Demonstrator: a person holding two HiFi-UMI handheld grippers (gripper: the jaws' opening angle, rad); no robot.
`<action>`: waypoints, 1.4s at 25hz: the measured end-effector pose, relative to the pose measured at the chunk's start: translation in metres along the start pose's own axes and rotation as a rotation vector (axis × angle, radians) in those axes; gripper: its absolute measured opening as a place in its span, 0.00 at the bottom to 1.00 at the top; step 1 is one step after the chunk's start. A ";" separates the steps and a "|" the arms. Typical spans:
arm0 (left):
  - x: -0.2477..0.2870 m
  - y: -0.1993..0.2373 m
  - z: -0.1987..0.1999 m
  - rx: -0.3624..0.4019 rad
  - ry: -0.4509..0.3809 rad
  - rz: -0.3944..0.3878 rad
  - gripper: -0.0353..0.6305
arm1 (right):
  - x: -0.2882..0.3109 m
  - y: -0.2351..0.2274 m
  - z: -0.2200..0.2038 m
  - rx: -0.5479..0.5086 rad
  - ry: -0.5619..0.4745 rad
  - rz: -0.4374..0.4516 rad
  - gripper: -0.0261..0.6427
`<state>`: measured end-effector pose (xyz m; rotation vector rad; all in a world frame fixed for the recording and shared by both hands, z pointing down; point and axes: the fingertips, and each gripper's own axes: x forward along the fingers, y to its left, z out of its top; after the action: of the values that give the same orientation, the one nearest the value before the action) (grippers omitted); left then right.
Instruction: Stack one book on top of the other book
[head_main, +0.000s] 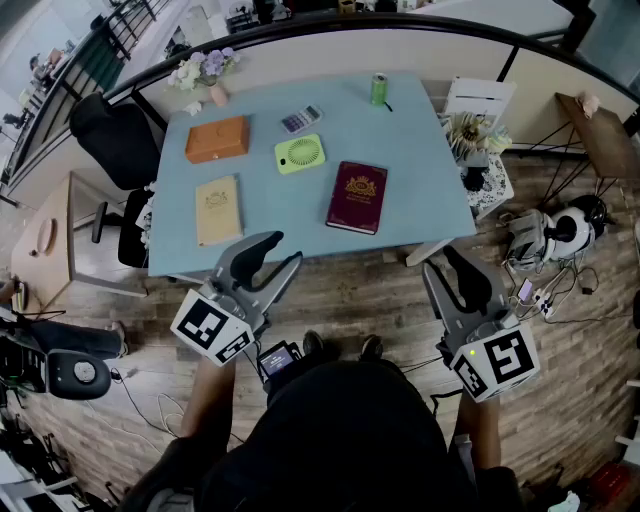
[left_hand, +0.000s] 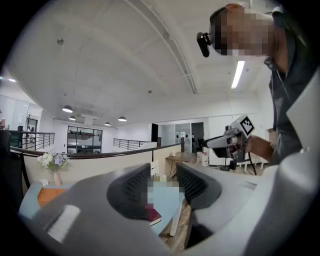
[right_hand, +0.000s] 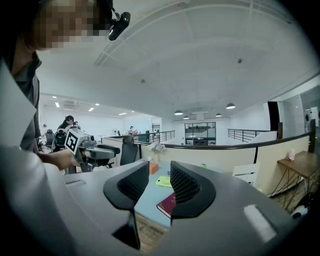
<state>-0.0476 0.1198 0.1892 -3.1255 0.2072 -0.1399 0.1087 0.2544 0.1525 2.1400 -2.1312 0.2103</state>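
Two empty claws, both open: we note right claw (head_main: 455, 272) nearest red book (head_main: 357, 197), left claw (head_main: 274, 256) nearest tan book (head_main: 218, 210).

Table (head_main: 420, 160) bears maroon book (head_main: 357, 197), tan book (head_main: 218, 210), box (head_main: 217, 138), fan (head_main: 299, 154), can (head_main: 378, 89).

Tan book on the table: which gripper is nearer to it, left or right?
Left. The left gripper hangs close by the near right corner of the tan book; the right gripper is far to its right, past the maroon book.
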 end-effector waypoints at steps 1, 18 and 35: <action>-0.005 0.004 -0.001 -0.002 -0.005 -0.002 0.38 | 0.004 0.004 0.000 -0.001 0.002 -0.004 0.24; -0.051 0.047 -0.015 -0.016 -0.037 -0.105 0.38 | 0.037 0.070 0.003 -0.002 0.013 -0.096 0.24; -0.036 0.063 -0.028 -0.038 -0.021 -0.121 0.38 | 0.068 0.052 -0.003 0.081 0.006 -0.113 0.24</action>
<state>-0.0937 0.0619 0.2136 -3.1761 0.0202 -0.1052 0.0573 0.1877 0.1665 2.2934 -2.0243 0.2971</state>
